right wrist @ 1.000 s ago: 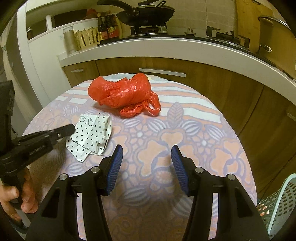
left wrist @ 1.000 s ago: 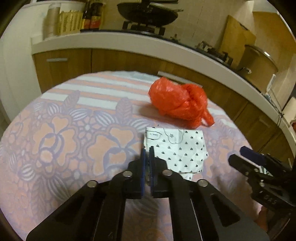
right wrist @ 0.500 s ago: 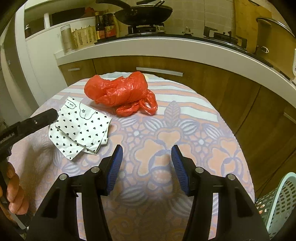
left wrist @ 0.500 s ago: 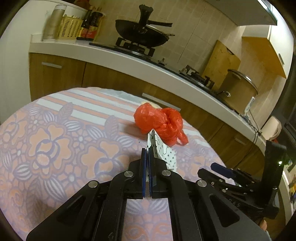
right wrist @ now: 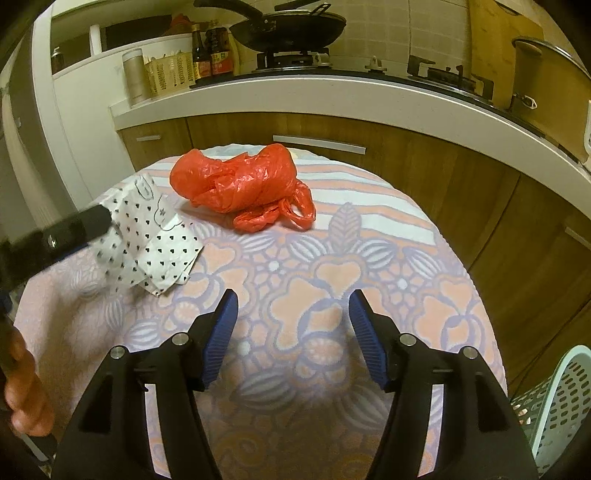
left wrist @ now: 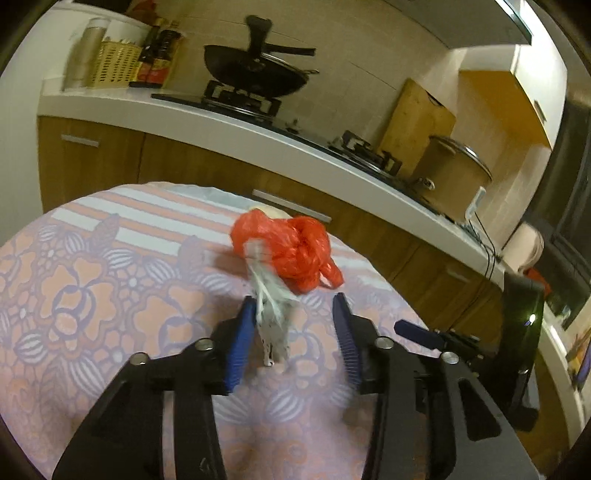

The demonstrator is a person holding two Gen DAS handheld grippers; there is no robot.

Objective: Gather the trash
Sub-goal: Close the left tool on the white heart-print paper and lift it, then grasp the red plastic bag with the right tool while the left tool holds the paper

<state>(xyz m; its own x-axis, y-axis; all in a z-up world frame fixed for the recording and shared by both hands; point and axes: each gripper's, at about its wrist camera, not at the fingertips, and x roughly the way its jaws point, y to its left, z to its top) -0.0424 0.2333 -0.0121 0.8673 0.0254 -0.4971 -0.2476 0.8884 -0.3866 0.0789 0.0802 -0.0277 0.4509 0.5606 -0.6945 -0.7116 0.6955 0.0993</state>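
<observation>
A black wok sits on the gas stove; dark sauce bottles stand beside a yellow slotted basket on the white countertop.

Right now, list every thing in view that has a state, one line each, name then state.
left hand-held gripper: open, spotted paper loose between its fingers
right hand-held gripper: open, holding nothing, above the tablecloth
spotted paper: folded, blurred, off the cloth at its raised end
red plastic bag: crumpled, knotted, lying on the table
wok: on the stove, lid on
laundry-style basket: at the table's edge, contents cannot be told
</observation>
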